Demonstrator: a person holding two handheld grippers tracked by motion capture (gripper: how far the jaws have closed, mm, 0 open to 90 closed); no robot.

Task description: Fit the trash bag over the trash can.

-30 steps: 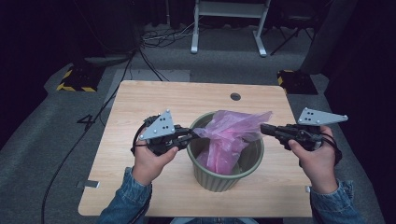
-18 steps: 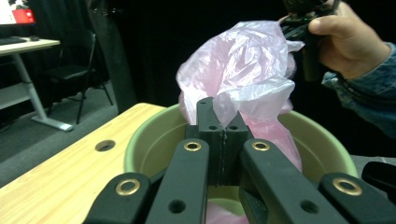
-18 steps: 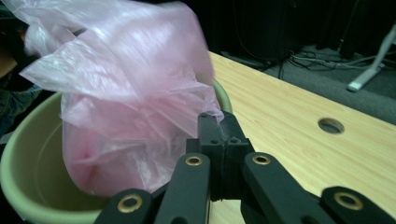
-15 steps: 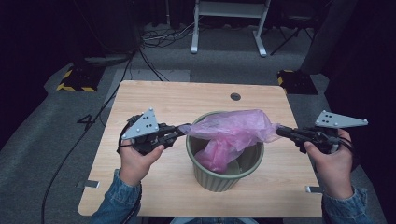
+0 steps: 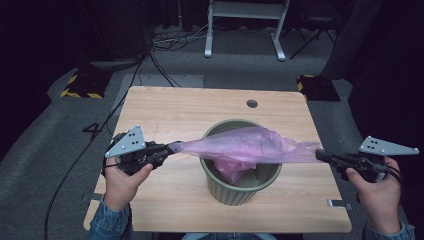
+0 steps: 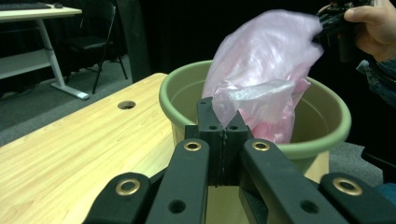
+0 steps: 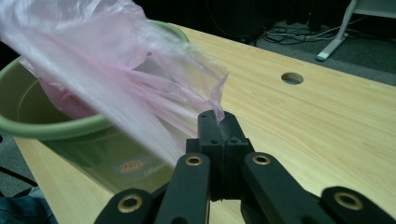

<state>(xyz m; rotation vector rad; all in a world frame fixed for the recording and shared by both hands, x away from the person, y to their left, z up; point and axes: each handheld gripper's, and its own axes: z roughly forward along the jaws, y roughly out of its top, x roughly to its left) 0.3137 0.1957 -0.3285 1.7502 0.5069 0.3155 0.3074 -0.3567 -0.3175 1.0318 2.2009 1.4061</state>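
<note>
A painted "4" on the grey floor [image 5: 93, 131] left of the table [image 5: 165, 107].

We note wooden table [image 5: 165, 112], light grain, round cable hole [image 5: 252, 103] near far edge. We see grey carpet floor [image 5: 45, 150] around it. Beyond table: white desk frame [image 5: 245, 25] on two feet, black cables [image 5: 170, 40] trailing over floor. Yellow-black striped blocks [image 5: 80, 85] at far left, another at far right [image 5: 316, 86]. Black folding chair [image 6: 95, 44] beside white desk.
</note>
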